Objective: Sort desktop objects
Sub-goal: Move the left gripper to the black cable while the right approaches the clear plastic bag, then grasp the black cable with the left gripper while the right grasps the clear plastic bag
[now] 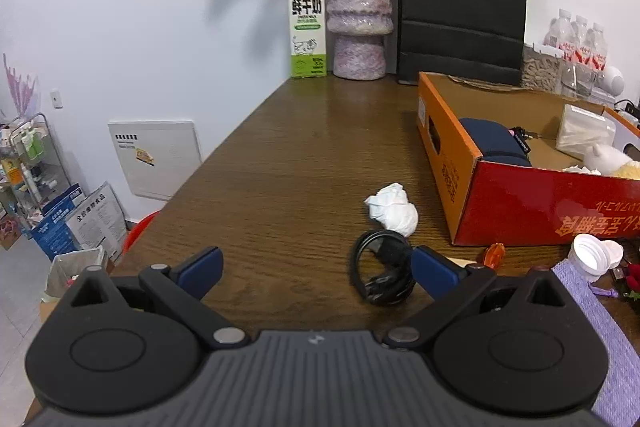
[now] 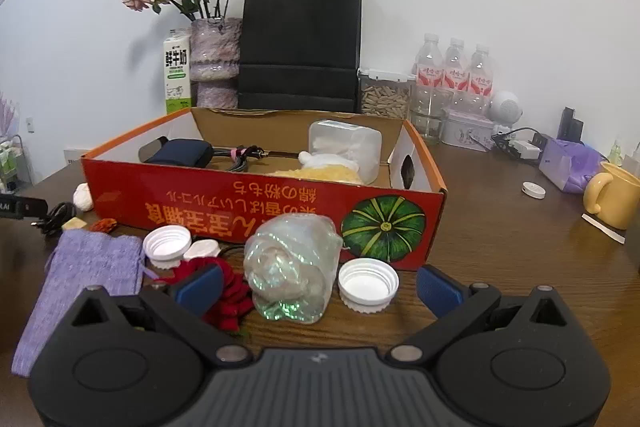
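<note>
Left tongs [image 1: 316, 273] spread, right tongs [image 2: 318, 287] spread

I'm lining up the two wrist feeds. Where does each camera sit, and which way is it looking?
Left wrist: on the open left gripper, low over the brown wooden table, facing the back wall; coiled black cable and crumpled white tissue ahead.
Right wrist: on the open right gripper, facing the red-and-orange cardboard box; clear crinkled plastic wrap between its fingers.
Shared: box, black paper bag, milk carton, vase.

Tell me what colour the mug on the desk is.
The mug is pale yellow, seen best in the right wrist view.
</note>
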Tool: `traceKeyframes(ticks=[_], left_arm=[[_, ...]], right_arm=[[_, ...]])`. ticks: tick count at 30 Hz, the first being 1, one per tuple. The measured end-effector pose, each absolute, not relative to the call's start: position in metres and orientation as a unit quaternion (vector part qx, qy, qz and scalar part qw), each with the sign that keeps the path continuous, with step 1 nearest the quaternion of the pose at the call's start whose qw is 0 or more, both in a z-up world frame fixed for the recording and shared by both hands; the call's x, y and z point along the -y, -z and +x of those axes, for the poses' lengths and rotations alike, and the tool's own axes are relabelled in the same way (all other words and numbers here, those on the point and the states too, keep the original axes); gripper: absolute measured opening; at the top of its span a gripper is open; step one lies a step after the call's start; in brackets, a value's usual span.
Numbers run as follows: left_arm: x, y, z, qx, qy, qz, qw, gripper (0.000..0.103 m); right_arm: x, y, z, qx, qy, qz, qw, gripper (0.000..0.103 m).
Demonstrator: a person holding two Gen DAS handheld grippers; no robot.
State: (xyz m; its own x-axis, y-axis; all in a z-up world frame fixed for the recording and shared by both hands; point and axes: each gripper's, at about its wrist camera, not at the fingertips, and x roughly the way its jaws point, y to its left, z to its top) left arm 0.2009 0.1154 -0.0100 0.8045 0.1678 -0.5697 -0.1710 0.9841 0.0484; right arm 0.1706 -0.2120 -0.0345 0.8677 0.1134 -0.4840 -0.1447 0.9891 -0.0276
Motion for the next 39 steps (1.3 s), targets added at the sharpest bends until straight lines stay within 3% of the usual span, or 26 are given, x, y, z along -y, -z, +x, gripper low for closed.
traceKeyframes(ticks=[4, 17, 22, 27, 35, 36, 39], left_arm=[[-0.114, 0.013, 0.216, -0.311, -0.083, -0.007, 0.947, 0.1], [-0.107, 0.02, 0.222, -0.315, -0.041, -0.026, 0.948, 0.068], [-0.103, 0.019, 0.22, -0.311, -0.019, -0.029, 0.95, 0.048], [-0.101, 0.02, 0.216, -0.305, -0.018, -0.029, 0.952, 0.046], [-0.101, 0.022, 0.209, -0.293, -0.025, -0.028, 0.955, 0.045], [-0.102, 0.021, 0.208, -0.292, -0.027, -0.03, 0.956, 0.037], [-0.103, 0.02, 0.207, -0.287, -0.034, -0.034, 0.957, 0.035]], right_arm=[[0.208, 0.034, 0.178, -0.25, -0.062, -0.031, 0.966, 0.103], [0.207, 0.038, 0.19, -0.258, -0.082, -0.017, 0.962, 0.095], [0.205, 0.039, 0.189, -0.259, -0.097, -0.017, 0.961, 0.08], [0.207, 0.039, 0.187, -0.259, -0.109, -0.009, 0.96, 0.048], [0.212, 0.038, 0.185, -0.249, -0.11, 0.005, 0.962, 0.039], [0.213, 0.037, 0.184, -0.247, -0.109, 0.006, 0.963, 0.039], [0.213, 0.036, 0.182, -0.24, -0.108, 0.007, 0.965, 0.039]])
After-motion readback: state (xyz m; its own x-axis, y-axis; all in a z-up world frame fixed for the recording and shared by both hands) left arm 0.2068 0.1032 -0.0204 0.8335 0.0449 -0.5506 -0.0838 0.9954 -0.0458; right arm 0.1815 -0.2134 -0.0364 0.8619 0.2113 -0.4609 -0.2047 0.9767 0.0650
